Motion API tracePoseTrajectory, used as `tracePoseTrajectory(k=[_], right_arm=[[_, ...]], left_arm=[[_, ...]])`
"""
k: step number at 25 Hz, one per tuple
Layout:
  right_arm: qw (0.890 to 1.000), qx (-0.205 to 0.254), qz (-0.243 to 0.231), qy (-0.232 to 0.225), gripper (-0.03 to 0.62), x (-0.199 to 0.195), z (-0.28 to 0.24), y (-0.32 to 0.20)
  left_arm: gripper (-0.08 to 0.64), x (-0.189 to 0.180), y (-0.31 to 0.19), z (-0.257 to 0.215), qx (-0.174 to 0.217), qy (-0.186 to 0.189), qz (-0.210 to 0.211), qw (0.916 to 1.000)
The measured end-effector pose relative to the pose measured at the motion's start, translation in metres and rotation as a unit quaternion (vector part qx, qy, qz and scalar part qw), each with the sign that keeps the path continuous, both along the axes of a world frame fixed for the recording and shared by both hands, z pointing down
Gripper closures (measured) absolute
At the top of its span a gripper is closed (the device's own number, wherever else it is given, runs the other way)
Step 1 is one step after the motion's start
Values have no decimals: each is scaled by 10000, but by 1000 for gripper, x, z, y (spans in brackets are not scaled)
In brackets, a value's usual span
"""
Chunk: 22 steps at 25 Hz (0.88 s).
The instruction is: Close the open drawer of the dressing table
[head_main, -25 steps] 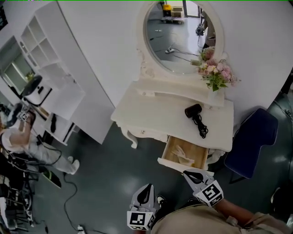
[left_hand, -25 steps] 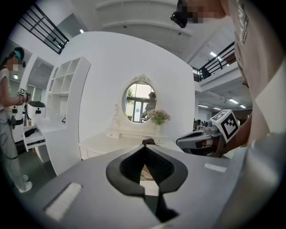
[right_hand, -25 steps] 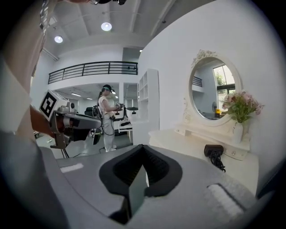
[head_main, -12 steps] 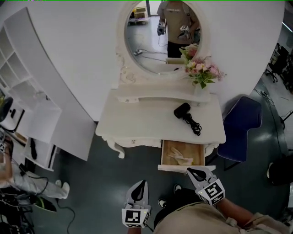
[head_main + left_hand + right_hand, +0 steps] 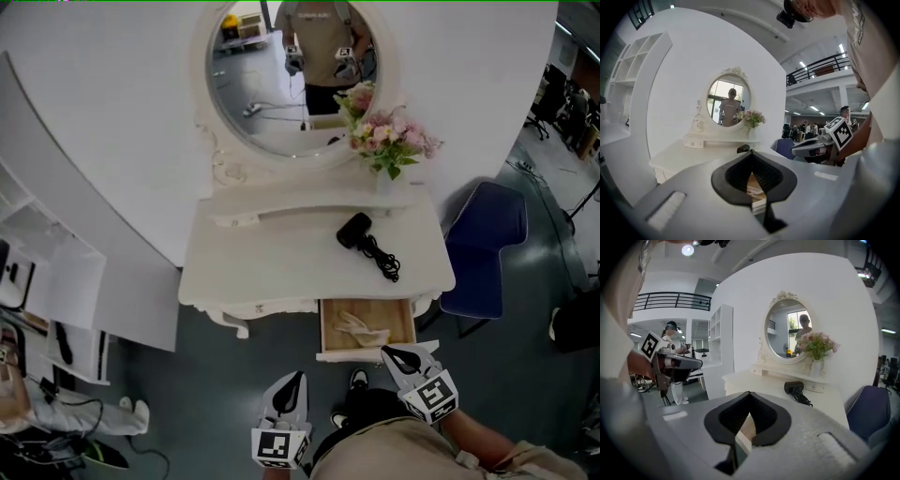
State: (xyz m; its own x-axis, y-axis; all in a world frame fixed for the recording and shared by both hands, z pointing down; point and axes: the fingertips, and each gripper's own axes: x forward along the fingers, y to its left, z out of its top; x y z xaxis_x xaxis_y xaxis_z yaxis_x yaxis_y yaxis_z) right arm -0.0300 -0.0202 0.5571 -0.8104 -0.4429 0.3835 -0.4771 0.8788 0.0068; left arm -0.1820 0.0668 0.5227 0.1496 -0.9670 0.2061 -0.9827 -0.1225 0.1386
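Note:
The white dressing table [image 5: 281, 267] stands against the wall, and its wooden drawer [image 5: 326, 328] is pulled out at the front right. Pale, crumpled items [image 5: 361, 328] lie inside it. My right gripper [image 5: 386, 352] is shut and empty, its tip just at the right end of the drawer front; I cannot tell whether it touches. In the right gripper view the shut right gripper [image 5: 749, 393] points at the table. My left gripper [image 5: 296, 377] is shut and empty, over the floor left of the drawer and short of it. The left gripper [image 5: 751, 154] also shows shut in its own view.
A black hair dryer [image 5: 356, 230] with its cord lies on the tabletop. A vase of pink flowers [image 5: 384, 136] stands by the oval mirror [image 5: 281, 84]. A blue chair [image 5: 483, 248] is right of the table and white shelves [image 5: 47, 281] are at the left.
The view has swung so the table now sits square in front of me, and the drawer front has come closer to my right gripper. Both grippers stay shut.

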Motion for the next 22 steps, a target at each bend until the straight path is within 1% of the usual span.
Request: tracePoseTrajectory(k=[5, 8, 11, 14, 15, 18, 20, 22], right_arm=[[9993, -48, 243, -290, 589, 2, 4, -31], [9986, -94, 362, -382, 589, 10, 1, -48], [9987, -214, 342, -301, 589, 21, 9, -58], [9988, -294, 339, -197, 589, 26, 20, -58], [9987, -305, 371, -145, 589, 28, 25, -57], [9971, -443, 617, -51, 589, 39, 36, -58], [9947, -582, 847, -44, 589, 46, 42, -59], [9925, -595, 1067, 35, 589, 54, 48, -62]], left_arm=[[544, 6, -38, -1, -98, -308, 391, 9987], [545, 18, -65, -13, -54, -377, 613, 9974], [543, 36, -90, -16, -31, -300, 840, 9960], [545, 51, -111, -12, -110, -155, 1117, 9936], [545, 55, -116, -8, -123, -184, 1217, 9923], [544, 64, -125, -2, -152, -415, 1417, 9889], [544, 65, -128, 4, -181, -426, 1471, 9880], [545, 64, -129, 9, -213, -402, 1500, 9876]])
